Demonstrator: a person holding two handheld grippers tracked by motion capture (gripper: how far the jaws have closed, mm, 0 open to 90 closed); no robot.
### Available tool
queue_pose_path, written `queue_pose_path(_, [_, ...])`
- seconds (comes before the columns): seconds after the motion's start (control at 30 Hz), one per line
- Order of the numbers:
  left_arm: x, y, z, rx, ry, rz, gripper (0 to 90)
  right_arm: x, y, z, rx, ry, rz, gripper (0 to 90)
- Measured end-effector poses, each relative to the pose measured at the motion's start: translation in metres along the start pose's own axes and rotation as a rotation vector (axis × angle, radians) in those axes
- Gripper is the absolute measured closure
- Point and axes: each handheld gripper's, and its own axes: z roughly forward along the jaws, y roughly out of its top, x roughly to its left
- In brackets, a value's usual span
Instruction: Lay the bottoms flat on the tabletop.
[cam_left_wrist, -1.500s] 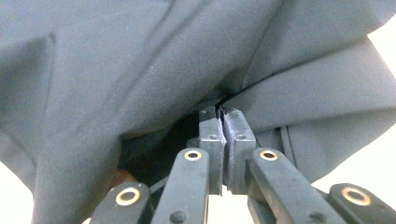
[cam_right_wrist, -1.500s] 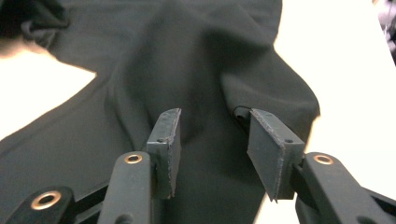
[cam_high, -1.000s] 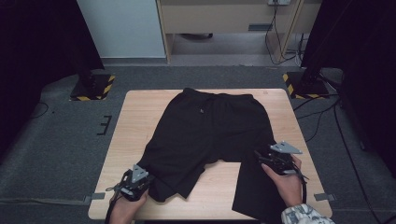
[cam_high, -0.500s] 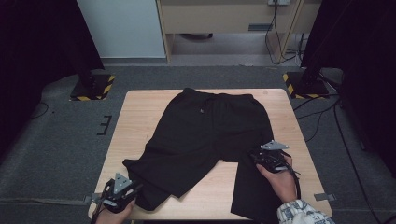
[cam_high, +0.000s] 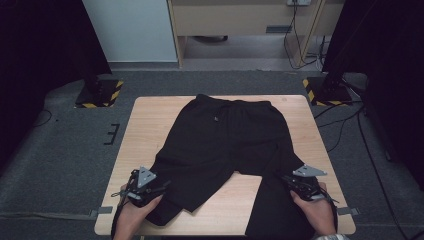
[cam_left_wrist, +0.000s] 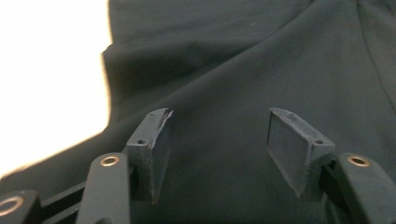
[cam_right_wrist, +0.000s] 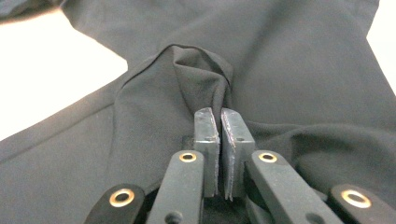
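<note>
Two grippers are seen at the lower edge of the frame: the left gripper (cam_high: 150, 187), jaws just opened, holds nothing, while the right gripper (cam_right_wrist: 219, 122) is closed on a pinch of the black shorts (cam_high: 225, 140) spread on the worktop (cam_high: 150, 120). This thin fold could slip out if it is pulled sharply.

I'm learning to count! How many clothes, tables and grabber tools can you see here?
Black shorts: 1
Wooden table: 1
Grippers: 2, the left gripper and the right gripper
Total: 4
</note>
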Motion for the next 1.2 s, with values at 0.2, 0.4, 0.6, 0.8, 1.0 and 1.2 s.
queue_pose_path(0.2, [-0.01,0.022,0.029,0.011,-0.045,0.061,37.1,-0.002,-0.027,-0.03,0.0,-0.015,0.054,86.9])
queue_pose_path(0.4, [-0.022,0.04,0.055,0.039,-0.088,0.13,34.7,-0.002,-0.048,-0.059,0.0,-0.107,0.08,85.7])
queue_pose_path(0.6, [-0.027,0.042,0.066,0.084,-0.103,0.158,44.6,-0.005,-0.049,-0.079,-0.139,-0.125,0.141,44.2])
queue_pose_path(0.8, [-0.028,0.039,0.069,0.149,-0.095,0.168,78.4,0.0,-0.034,-0.064,-0.151,-0.136,0.125,31.2])
queue_pose_path(1.0, [-0.018,0.043,0.057,0.066,-0.097,0.119,89.3,0.0,-0.032,-0.046,-0.084,-0.103,0.092,43.9])
queue_pose_path(1.2, [-0.006,0.043,0.051,0.01,-0.057,0.057,86.6,0.004,-0.038,-0.04,-0.011,-0.053,0.052,68.6])
